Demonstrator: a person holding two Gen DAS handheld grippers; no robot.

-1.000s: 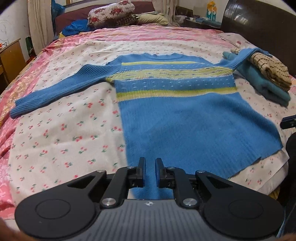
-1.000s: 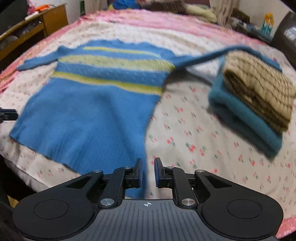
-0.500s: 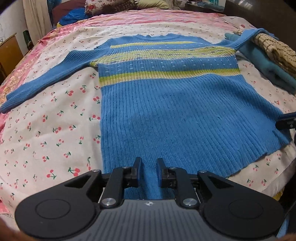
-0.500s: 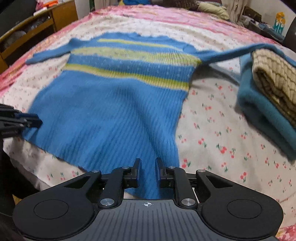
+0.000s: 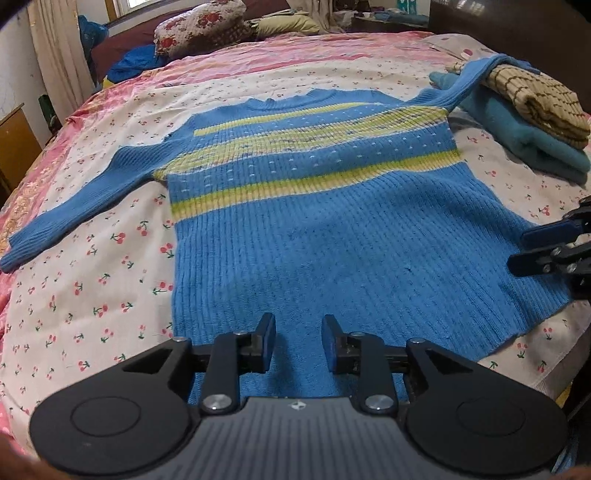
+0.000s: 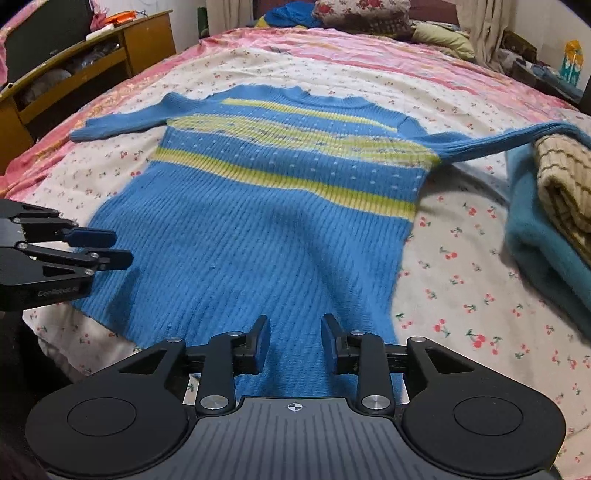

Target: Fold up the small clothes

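A blue knit sweater (image 5: 332,236) with yellow-green stripes lies flat, front up, on the cherry-print bedsheet (image 5: 92,295); it also shows in the right wrist view (image 6: 258,229). Its left sleeve stretches out to the left (image 5: 74,206). Its right sleeve drapes over a stack of folded clothes (image 6: 517,136). My left gripper (image 5: 298,343) is open over the hem near the sweater's bottom left corner. My right gripper (image 6: 294,341) is open over the hem near the bottom right corner. Neither holds cloth. Each gripper shows at the edge of the other's view (image 5: 546,247) (image 6: 92,247).
A folded teal garment (image 5: 524,133) with a tan knit (image 5: 535,99) on top sits at the sweater's right. Pillows (image 5: 199,29) and blue cloth lie at the bed's head. A wooden desk (image 6: 74,70) stands left of the bed. The near bed edge lies just under the hem.
Both grippers have opened from shut on the hem, letting the sweater go. The sweater now lies spread flat, pulled nearer the bed's front edge.
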